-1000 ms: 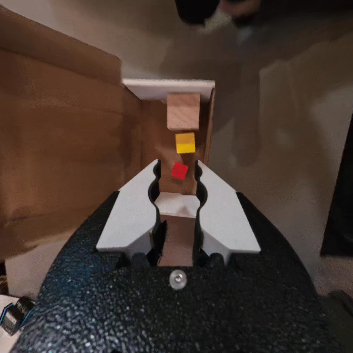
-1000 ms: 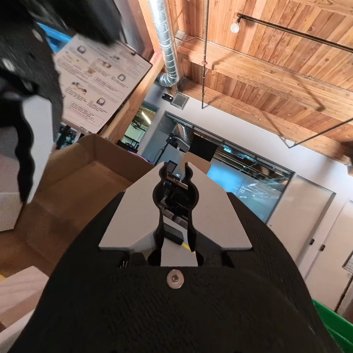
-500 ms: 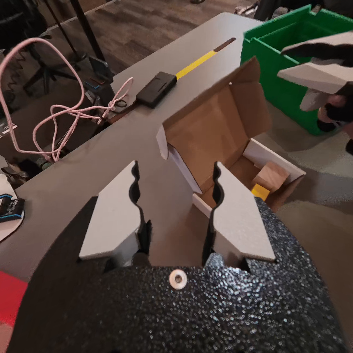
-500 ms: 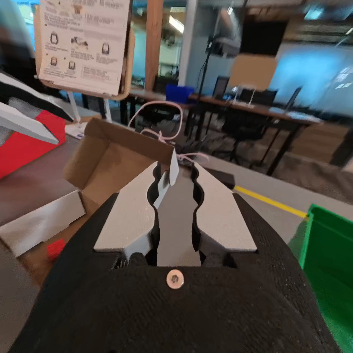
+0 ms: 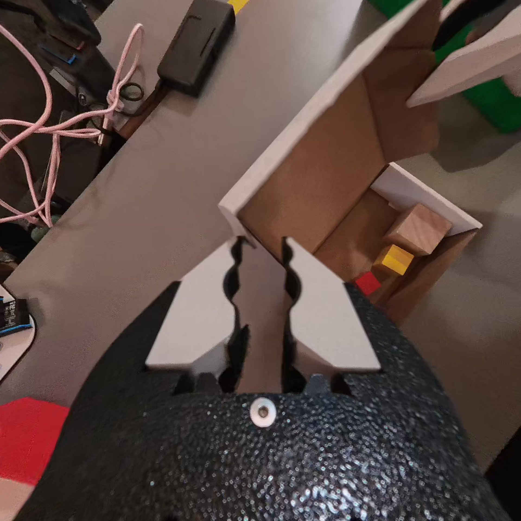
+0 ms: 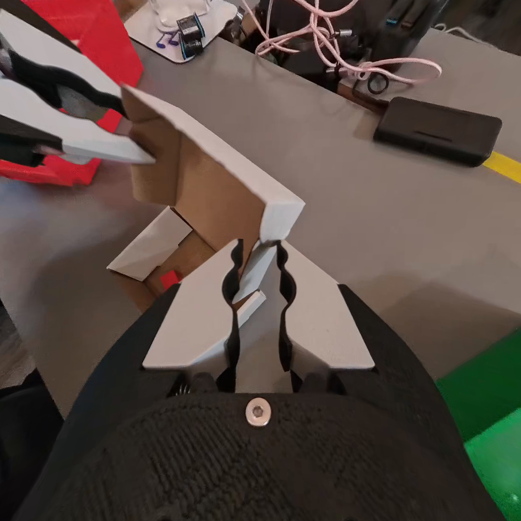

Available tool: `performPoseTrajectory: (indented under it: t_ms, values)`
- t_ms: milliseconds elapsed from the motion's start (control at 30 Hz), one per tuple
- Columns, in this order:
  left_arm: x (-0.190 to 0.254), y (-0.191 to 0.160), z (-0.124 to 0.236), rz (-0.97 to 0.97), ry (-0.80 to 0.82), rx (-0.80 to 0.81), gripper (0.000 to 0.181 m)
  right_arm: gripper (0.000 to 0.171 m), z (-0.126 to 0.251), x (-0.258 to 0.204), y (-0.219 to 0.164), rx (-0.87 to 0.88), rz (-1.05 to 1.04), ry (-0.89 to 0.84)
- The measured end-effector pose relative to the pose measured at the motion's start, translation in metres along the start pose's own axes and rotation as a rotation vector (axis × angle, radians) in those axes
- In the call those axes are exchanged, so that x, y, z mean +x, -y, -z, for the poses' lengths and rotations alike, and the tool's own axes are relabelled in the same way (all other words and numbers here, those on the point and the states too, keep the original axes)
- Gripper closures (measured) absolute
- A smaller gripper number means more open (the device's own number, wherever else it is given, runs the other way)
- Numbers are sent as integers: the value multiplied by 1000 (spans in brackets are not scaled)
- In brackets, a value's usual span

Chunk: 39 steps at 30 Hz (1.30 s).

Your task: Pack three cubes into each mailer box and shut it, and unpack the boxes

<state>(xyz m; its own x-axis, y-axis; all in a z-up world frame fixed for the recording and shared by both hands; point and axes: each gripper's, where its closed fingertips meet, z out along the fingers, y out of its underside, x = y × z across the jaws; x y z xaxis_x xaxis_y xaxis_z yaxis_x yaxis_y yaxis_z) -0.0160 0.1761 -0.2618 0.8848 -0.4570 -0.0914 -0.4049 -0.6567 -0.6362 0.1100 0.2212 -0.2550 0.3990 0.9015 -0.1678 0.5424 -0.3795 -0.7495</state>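
Red cube (image 6: 170,277): mostly hidden behind right gripper (image 6: 259,245) finger. Green bin (image 5: 496,98): cut off at 2 o'clock edge.

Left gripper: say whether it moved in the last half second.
Yes: the left gripper went forward toward the mailer box lid, the black case sliding up-frame.

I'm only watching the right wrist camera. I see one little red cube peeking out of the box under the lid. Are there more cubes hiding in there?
Observer: Yes. In the left wrist view a yellow cube lies right beside the red cube on the floor of the mailer box.
Operator: So only two?
Observer: Three. A bigger plain wooden cube sits just past the yellow one, in the corner by the box's white wall.
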Motion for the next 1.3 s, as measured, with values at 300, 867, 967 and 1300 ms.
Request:
performPoseTrajectory:
  t_ms: [300, 867, 967, 1300]
  values:
    - [4, 4, 7, 58, 173, 182, 166, 159, 6, -6, 1, 255, -7, -189]
    - [56, -28, 42, 235, 235, 683, 168, 167, 26, -42, -40, 585, -18, -379]
    - [64, -34, 43, 256, 181, 678, 167, 166, 26, -46, -47, 597, -44, -369]
    - [84, -47, 46, 251, 84, 642, 169, 166, 21, -55, -71, 543, 30, -410]
